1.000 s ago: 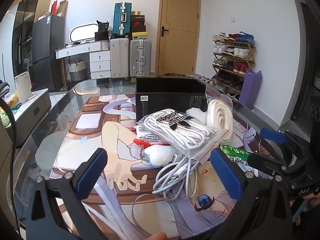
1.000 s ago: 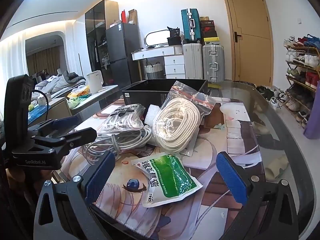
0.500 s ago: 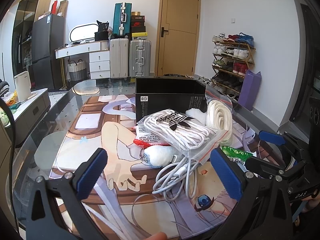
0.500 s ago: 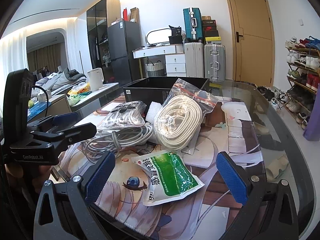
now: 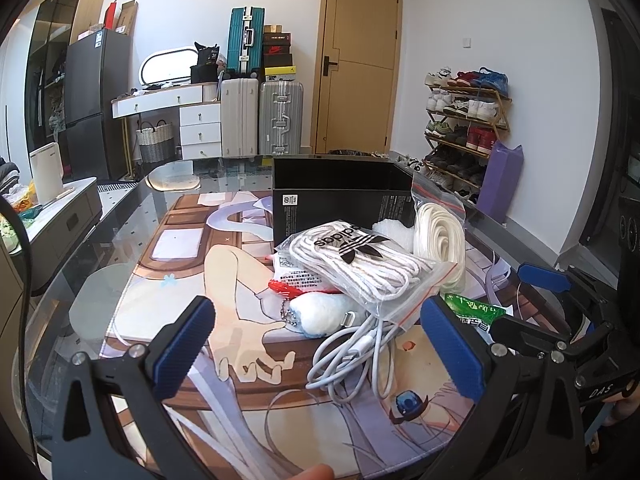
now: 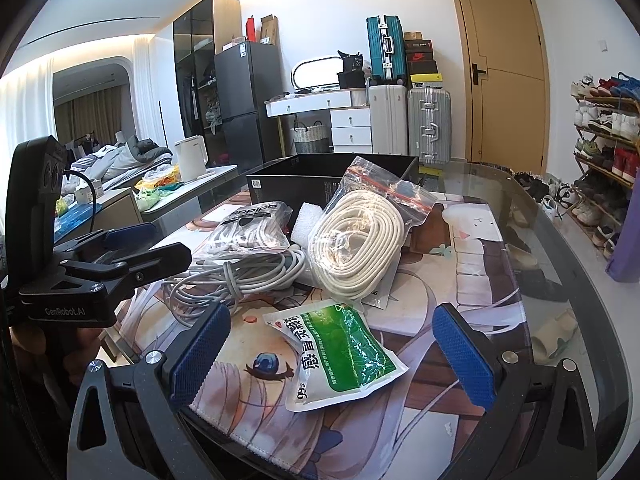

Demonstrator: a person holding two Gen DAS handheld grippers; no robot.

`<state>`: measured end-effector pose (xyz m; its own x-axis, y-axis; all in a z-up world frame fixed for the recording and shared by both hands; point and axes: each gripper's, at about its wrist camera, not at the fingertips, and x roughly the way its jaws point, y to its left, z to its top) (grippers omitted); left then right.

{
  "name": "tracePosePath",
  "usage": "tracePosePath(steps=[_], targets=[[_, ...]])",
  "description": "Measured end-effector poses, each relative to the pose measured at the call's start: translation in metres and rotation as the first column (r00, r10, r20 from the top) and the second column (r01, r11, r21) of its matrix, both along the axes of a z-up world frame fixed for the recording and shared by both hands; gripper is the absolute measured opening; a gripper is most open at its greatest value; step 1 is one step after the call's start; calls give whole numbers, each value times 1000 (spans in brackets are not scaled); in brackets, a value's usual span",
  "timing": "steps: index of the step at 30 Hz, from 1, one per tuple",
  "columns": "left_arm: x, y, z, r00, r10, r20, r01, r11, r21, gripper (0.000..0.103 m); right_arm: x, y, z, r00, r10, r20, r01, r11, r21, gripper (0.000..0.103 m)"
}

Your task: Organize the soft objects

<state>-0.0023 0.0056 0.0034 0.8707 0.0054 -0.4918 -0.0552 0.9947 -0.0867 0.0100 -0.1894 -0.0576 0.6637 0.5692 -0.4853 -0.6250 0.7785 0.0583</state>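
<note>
A pile of soft items lies on the printed mat in front of an open black box (image 5: 340, 196). It holds a bagged Adidas white rope (image 5: 356, 264), a bagged cream cord coil (image 6: 356, 244), a loose white cable bundle (image 5: 356, 352), a small white plush (image 5: 320, 314) and a green-and-white sachet (image 6: 340, 354). My left gripper (image 5: 320, 354) is open and empty, just short of the cable and plush. My right gripper (image 6: 332, 356) is open and empty, with the sachet between its fingers. The left gripper also shows in the right wrist view (image 6: 140, 248).
The mat (image 5: 168, 288) covers a glass table (image 6: 560, 240) with a rounded edge. Suitcases (image 5: 260, 116), a white dresser, a fridge and a door stand behind. A shoe rack (image 5: 464, 120) is at the right. A side counter with a kettle (image 6: 192, 158) is at the left.
Both grippers have drifted slightly; the right one has edged a little closer to the sachet. Nothing was grasped or moved.
</note>
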Motion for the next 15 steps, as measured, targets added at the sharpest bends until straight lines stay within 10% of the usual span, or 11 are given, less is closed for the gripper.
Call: tracePosePath(steps=[15], targets=[[-1,0,1,1000,0,4,0,1000,-2,103,0,-2,-4,1000,-3,-15,3,1000,-3,102]])
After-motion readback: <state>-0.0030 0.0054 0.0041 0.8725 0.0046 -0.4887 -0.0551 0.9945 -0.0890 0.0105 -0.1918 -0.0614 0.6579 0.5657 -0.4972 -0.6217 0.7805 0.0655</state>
